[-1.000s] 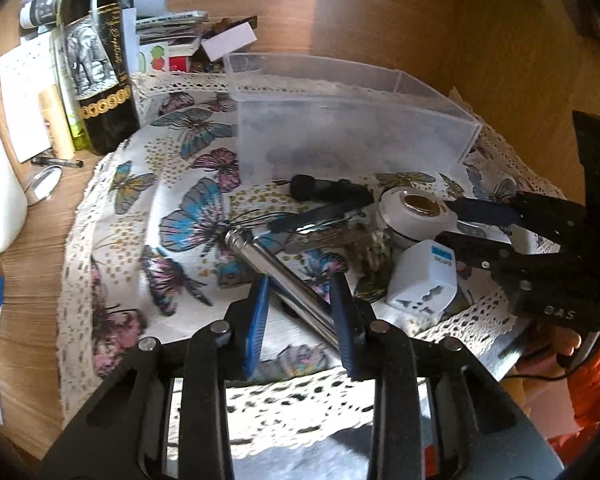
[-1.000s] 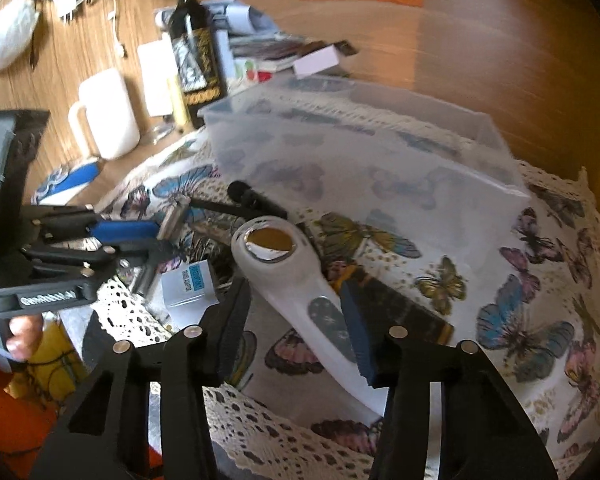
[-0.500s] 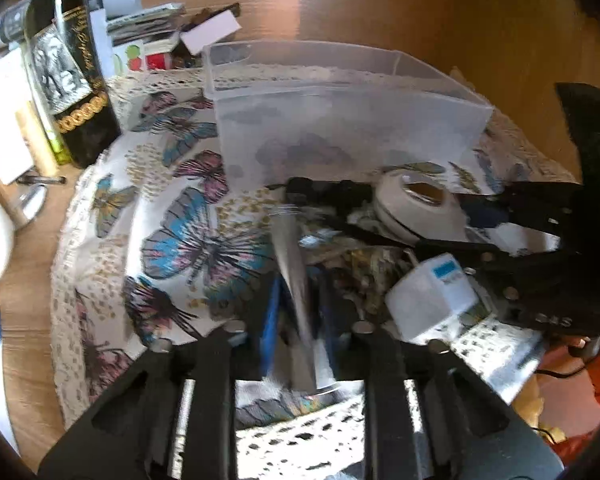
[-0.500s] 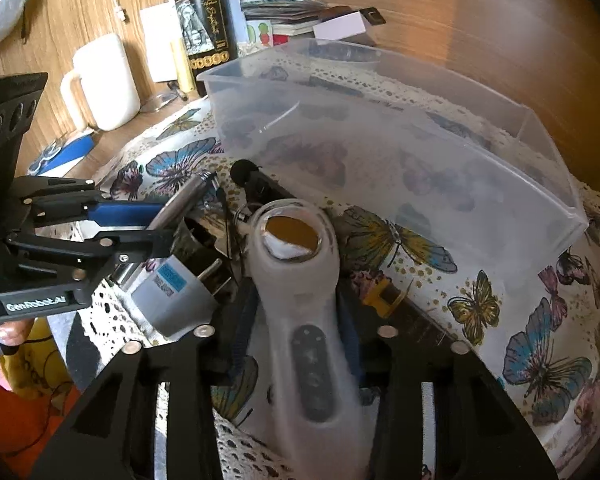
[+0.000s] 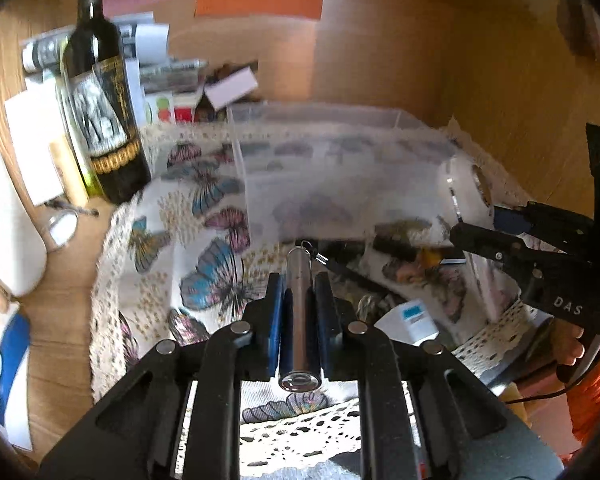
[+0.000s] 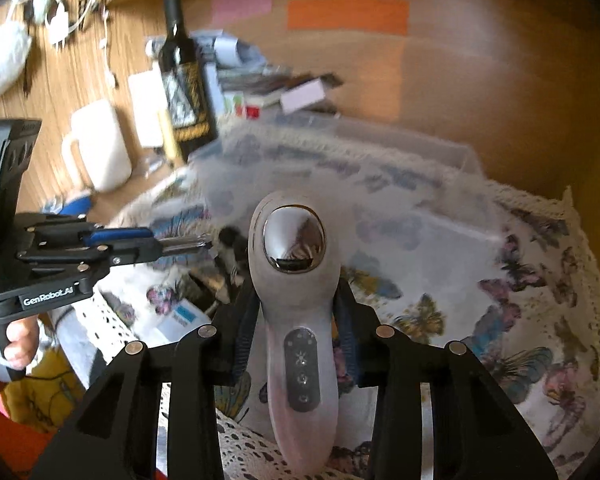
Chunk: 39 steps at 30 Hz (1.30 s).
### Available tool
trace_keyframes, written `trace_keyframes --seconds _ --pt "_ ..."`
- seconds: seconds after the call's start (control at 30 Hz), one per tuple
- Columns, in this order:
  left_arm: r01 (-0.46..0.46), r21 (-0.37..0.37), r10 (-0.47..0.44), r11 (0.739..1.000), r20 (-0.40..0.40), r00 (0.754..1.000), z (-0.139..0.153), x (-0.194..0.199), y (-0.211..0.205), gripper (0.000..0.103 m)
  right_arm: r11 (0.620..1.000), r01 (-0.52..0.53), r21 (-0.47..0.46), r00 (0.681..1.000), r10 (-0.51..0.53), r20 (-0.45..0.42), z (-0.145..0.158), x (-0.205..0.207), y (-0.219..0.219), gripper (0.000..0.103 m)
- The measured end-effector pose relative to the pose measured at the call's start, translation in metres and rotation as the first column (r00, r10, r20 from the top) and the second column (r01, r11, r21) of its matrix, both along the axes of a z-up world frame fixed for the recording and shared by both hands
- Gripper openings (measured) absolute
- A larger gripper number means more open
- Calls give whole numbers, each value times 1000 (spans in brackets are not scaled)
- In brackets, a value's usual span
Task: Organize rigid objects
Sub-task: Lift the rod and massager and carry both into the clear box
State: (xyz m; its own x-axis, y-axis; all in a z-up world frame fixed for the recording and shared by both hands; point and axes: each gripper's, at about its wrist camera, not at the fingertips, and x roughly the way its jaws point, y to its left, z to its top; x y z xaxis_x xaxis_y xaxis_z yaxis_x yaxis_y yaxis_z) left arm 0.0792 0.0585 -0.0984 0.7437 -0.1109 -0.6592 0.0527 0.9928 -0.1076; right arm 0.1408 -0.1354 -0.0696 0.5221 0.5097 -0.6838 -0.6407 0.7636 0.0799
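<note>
My left gripper (image 5: 298,284) is shut on a silver metal tube (image 5: 299,312) and holds it lifted above the butterfly cloth (image 5: 204,240). My right gripper (image 6: 296,300) is shut on a white handheld device with a chrome head (image 6: 294,288), also lifted. The clear plastic bin (image 5: 340,176) stands just beyond both; it also shows in the right wrist view (image 6: 400,184). A white plug adapter (image 5: 410,318), a black handled tool (image 5: 404,246) and small items lie on the cloth between the grippers. The left gripper shows in the right wrist view (image 6: 156,244).
A dark wine bottle (image 5: 104,108) stands at the cloth's far left corner, with papers and small boxes (image 5: 188,88) behind it. A white mug (image 6: 100,152) stands left of the bottle. A wooden wall (image 5: 480,80) rises behind and right of the bin.
Both grippers closed on their objects and lifted them off the cloth: the left took the metal tube, the right took the white device. Both views now tilt up toward the bin.
</note>
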Motion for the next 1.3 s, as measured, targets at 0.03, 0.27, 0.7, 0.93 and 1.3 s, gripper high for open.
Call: trace_keyframes --seconds 0.03,0.27,0.7,0.93,1.3 --pt "0 -2 0 1000 14 1000 5 -1 1 15 1000 10 8 1000 -10 12 4 -1 -2 34" --pt "4 -22 -2 1000 96 995 40 -3 3 15 995 61 85 995 -68 77 33 -1 -17 34" --pt "-17 -2 17 1000 178 984 88 17 8 15 982 112 149 966 -143 216 85 23 -19 34" --pt "-25 6 24 1000 185 982 90 54 9 15 982 143 123 953 -170 250 87 51 -4 34" --pt "7 20 -8 1000 17 1000 38 125 2 15 992 127 -2 981 -125 148 44 101 17 34"
